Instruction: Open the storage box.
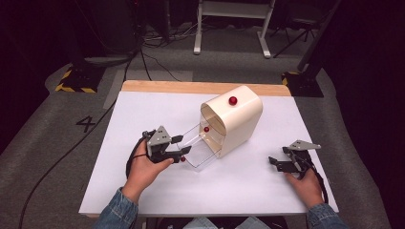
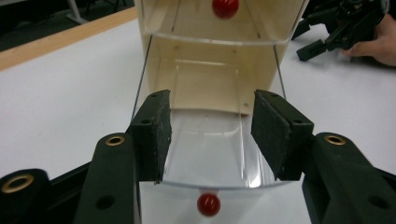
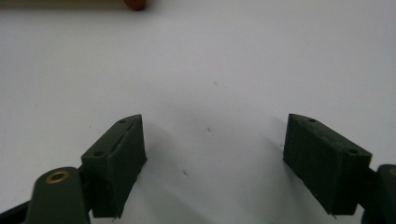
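I have the left tool [image 1: 184, 145] spread around the clear drawer [image 2: 212, 149], which sticks out from the cream cabinet [image 1: 237, 117] toward me along its long axis. The right tool [image 1: 276, 162], also spread, rests on the desk [image 1: 143, 109] well right of the cabinet.

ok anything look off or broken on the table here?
Nothing looks damaged or spilled. The cream box lies on the white table at an angle, with its clear drawer pulled out toward the open left gripper. The right gripper is open, apart from the box.
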Action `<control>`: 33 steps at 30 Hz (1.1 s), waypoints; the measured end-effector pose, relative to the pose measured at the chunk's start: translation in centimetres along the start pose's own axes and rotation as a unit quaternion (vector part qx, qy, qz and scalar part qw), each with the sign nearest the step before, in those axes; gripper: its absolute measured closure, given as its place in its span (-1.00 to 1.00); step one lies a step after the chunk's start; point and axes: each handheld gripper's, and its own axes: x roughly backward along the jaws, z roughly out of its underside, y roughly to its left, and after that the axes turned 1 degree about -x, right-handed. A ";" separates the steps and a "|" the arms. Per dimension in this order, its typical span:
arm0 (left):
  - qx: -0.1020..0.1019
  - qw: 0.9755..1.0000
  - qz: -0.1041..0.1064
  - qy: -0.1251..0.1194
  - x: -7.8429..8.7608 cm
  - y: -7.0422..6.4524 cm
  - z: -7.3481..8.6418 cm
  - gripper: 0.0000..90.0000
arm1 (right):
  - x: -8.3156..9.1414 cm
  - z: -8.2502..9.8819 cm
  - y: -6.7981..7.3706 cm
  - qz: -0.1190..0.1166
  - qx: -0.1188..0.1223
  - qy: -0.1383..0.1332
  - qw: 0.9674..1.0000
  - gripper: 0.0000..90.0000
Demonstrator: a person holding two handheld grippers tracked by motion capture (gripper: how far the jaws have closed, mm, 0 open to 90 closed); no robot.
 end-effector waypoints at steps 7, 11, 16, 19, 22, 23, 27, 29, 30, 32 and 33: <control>-0.003 0.999 0.019 -0.027 -1.6 -0.3 -2.1 0.10 | 0.0 0.0 0.0 0.000 0.000 0.000 1.000 -0.54; -0.005 0.999 0.027 -0.036 -2.6 -0.4 -2.9 0.11 | 0.0 0.0 0.0 0.001 0.000 0.000 1.000 -0.54; -0.009 0.998 0.034 -0.045 -3.6 -0.6 -3.6 0.08 | 0.0 0.0 0.1 0.002 0.001 -0.001 1.000 -0.54; -0.009 0.998 0.034 -0.051 -4.1 -0.8 -3.9 0.08 | 0.0 0.0 0.1 0.003 0.002 -0.002 1.000 -0.54; -0.007 0.998 0.031 -0.058 -4.6 -0.8 -3.9 0.11 | 0.0 0.0 0.1 0.004 0.003 -0.002 1.000 -0.54; -0.007 0.998 0.031 -0.058 -4.7 -0.8 -3.9 0.12 | 0.0 0.0 0.1 0.004 0.003 -0.002 1.000 -0.54; -0.002 0.998 0.016 -0.061 -4.8 -0.3 -3.8 0.18 | 0.0 0.0 0.1 0.004 0.002 -0.002 1.000 -0.54; 0.005 0.998 0.015 -0.063 -4.9 0.0 -3.6 0.22 | 0.0 0.0 0.1 0.004 0.002 -0.002 1.000 -0.54; 0.005 0.998 0.015 -0.063 -4.9 0.0 -3.6 0.26 | 0.0 0.0 0.1 0.004 0.002 -0.002 1.000 -0.54; 0.005 0.998 0.014 -0.060 -4.9 0.1 -3.5 0.33 | 0.0 0.0 0.1 0.004 0.003 -0.002 1.000 -0.54; 0.005 0.998 0.018 -0.061 -4.9 0.2 -3.4 0.41 | 0.0 0.0 0.1 0.005 0.003 -0.002 1.000 -0.54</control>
